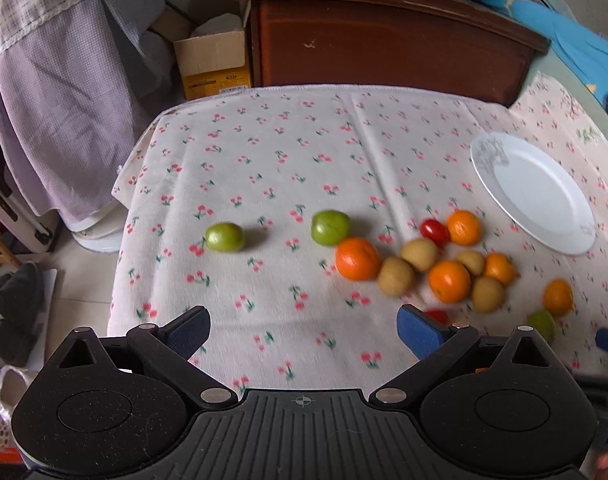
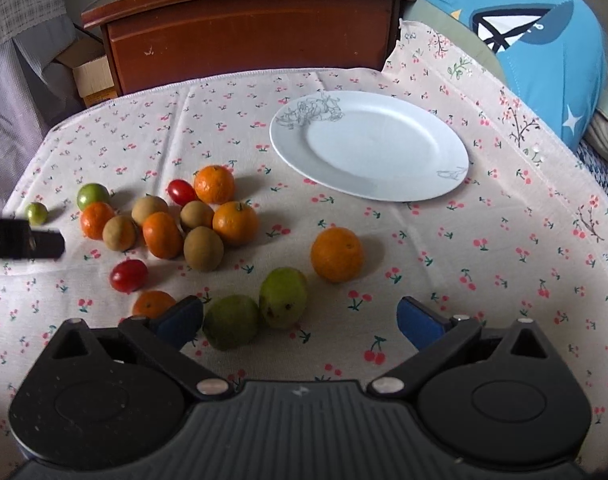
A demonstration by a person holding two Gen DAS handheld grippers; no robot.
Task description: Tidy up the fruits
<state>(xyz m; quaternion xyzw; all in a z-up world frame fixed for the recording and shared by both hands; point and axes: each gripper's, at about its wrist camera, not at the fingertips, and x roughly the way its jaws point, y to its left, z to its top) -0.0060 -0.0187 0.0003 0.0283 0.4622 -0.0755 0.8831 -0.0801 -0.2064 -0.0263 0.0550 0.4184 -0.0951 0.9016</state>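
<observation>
Fruits scattered on cherry-print tablecloth, left of empty white plate. Left gripper and right gripper both spread apart, holding nothing.

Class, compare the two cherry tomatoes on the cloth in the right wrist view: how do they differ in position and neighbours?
The far cherry tomato sits against the fruit cluster, beside an orange. The near cherry tomato lies apart from the cluster, closer to the camera, and looks larger from here. Both are red, glossy, and off the plate.
</observation>
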